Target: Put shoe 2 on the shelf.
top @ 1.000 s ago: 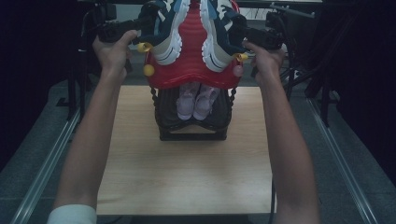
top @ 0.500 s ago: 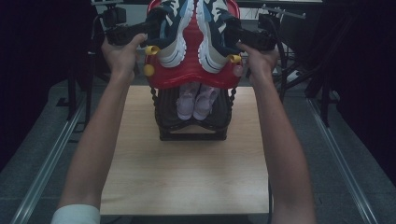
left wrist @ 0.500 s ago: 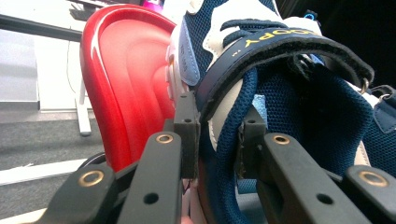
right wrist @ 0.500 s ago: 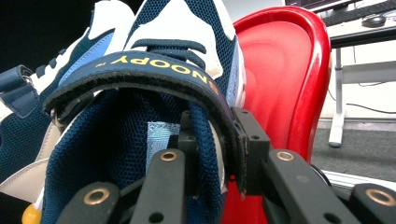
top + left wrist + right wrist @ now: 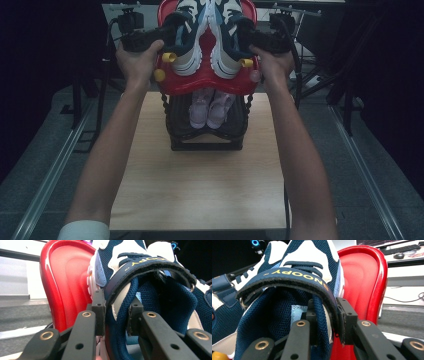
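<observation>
The two sneakers [image 5: 207, 40] are navy blue mesh with white panels, and the strap [image 5: 287, 277] has yellow letters. Behind them the tray [image 5: 202, 80] is glossy red. Under the tray, small shoes [image 5: 210, 107] are pale pink. The bench [image 5: 200, 185] is light wood.

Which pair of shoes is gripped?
The navy-and-white pair on the red tray, one shoe in each gripper; the pink pair sits untouched in the black rack below.
</observation>
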Demonstrator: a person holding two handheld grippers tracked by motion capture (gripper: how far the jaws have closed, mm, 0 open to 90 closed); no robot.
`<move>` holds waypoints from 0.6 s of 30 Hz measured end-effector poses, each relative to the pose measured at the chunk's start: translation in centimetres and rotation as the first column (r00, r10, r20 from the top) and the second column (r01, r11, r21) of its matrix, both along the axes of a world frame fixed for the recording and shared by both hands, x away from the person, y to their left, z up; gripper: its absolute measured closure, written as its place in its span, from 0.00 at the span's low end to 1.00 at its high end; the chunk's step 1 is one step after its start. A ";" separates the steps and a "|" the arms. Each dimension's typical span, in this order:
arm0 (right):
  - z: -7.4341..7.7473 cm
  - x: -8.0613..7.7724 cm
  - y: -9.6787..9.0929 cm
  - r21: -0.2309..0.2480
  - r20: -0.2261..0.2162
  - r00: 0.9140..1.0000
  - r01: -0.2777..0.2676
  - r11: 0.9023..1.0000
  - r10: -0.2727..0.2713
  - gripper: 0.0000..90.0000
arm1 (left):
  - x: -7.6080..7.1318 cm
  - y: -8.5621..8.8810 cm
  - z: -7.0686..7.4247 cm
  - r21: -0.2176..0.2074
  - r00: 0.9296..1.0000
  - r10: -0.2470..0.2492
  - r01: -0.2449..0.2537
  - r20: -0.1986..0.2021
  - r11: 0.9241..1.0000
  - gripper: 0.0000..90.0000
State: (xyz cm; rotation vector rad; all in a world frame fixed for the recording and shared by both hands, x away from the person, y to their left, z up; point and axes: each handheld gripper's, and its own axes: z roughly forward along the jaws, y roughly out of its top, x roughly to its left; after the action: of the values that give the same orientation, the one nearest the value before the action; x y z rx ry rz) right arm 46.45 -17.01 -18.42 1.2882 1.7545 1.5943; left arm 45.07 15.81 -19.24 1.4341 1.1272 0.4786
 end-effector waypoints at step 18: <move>0.1 -0.1 0.9 -0.074 0.019 1.000 0.013 0.997 -0.012 0.72 | 0.1 -0.7 -0.3 0.016 1.000 -0.012 0.013 -0.018 1.000 0.72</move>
State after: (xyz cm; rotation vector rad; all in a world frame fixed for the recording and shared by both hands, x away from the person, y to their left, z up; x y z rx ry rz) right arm 46.38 -16.13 -18.31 1.2435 1.7739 1.5154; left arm 45.20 15.07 -19.55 1.4608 1.1302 0.4676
